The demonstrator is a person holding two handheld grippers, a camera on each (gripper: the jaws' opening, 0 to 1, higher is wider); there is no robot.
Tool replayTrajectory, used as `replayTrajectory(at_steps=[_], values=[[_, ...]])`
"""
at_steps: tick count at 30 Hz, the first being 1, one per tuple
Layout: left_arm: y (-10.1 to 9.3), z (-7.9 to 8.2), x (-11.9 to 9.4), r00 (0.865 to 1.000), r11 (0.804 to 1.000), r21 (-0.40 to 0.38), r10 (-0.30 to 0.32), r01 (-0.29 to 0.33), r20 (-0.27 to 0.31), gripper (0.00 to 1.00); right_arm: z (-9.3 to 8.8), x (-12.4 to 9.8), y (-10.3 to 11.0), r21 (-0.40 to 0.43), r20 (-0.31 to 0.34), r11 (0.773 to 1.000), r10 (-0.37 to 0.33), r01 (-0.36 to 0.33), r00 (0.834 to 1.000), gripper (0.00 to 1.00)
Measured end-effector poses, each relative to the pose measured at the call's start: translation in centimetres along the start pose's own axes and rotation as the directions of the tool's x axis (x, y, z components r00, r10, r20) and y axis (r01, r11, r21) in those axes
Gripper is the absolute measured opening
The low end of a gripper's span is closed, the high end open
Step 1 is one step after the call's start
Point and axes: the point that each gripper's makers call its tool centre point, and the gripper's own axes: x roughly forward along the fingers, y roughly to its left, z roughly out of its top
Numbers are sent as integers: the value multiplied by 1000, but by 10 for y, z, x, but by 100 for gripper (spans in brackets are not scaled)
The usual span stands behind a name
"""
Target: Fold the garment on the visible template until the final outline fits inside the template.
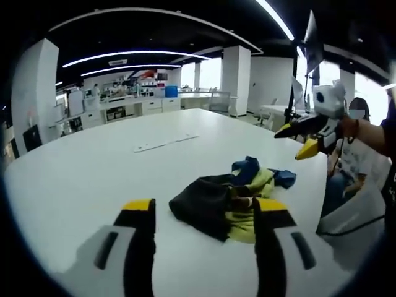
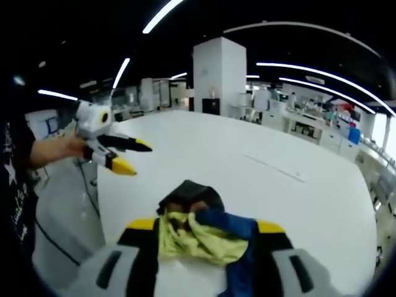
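A large white table (image 1: 93, 167) is filling the near part of the left gripper view, its rounded edge curving away toward the far side of an open office. A crumpled garment (image 1: 229, 198), black, yellow-green and blue, is lying bunched on the table just beyond the left gripper (image 1: 204, 216), nearer its right jaw. The left gripper's jaws are standing wide apart with nothing between them. To the right, the right gripper (image 1: 296, 141) is hovering above the table edge in a person's hand (image 1: 356, 129), its yellow-tipped jaws spread and empty. A pale flat strip (image 1: 166, 143) is lying farther back on the table.

In the right gripper view the garment (image 2: 198, 226) is sitting between the right gripper's (image 2: 207, 232) parted jaws, whether gripped or merely framed cannot be told. The left gripper (image 2: 133, 156) is hanging at the left, jaws apart. White columns (image 2: 219, 77), desks with shelves (image 1: 124, 105) and long ceiling light strips (image 1: 136, 55) are lining the room behind.
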Motion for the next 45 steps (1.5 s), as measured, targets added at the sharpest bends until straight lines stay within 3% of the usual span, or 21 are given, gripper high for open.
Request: replayTrajectory(at_steps=[8, 20, 31, 34, 36, 41, 45], values=[[-6, -9, 24, 998, 998, 18, -55, 56, -36, 51, -1, 21, 2, -55, -42, 997, 60, -62, 997, 43], [-11, -16, 57, 991, 993, 30, -110, 112, -73, 43, -8, 44, -10, -120, -94, 987, 91, -102, 991, 27], [-21, -33, 80, 977, 984, 56, -162, 171, -141, 37, -25, 54, -11, -213, -176, 969, 90, -127, 980, 12], [-18, -46, 85, 971, 982, 60, -169, 181, -169, 26, -31, 55, -12, -246, -204, 961, 80, -130, 976, 10], [-17, -48, 89, 971, 983, 52, -165, 176, -174, 20, -34, 57, -12, -255, -218, 957, 79, -135, 973, 8], [-16, -53, 98, 968, 983, 51, -165, 178, -191, 16, -38, 61, -17, -273, -235, 952, 74, -138, 969, 3], [-16, -54, 99, 965, 982, 54, -167, 181, -201, 3, -38, 62, -20, -286, -233, 949, 63, -130, 970, 0]])
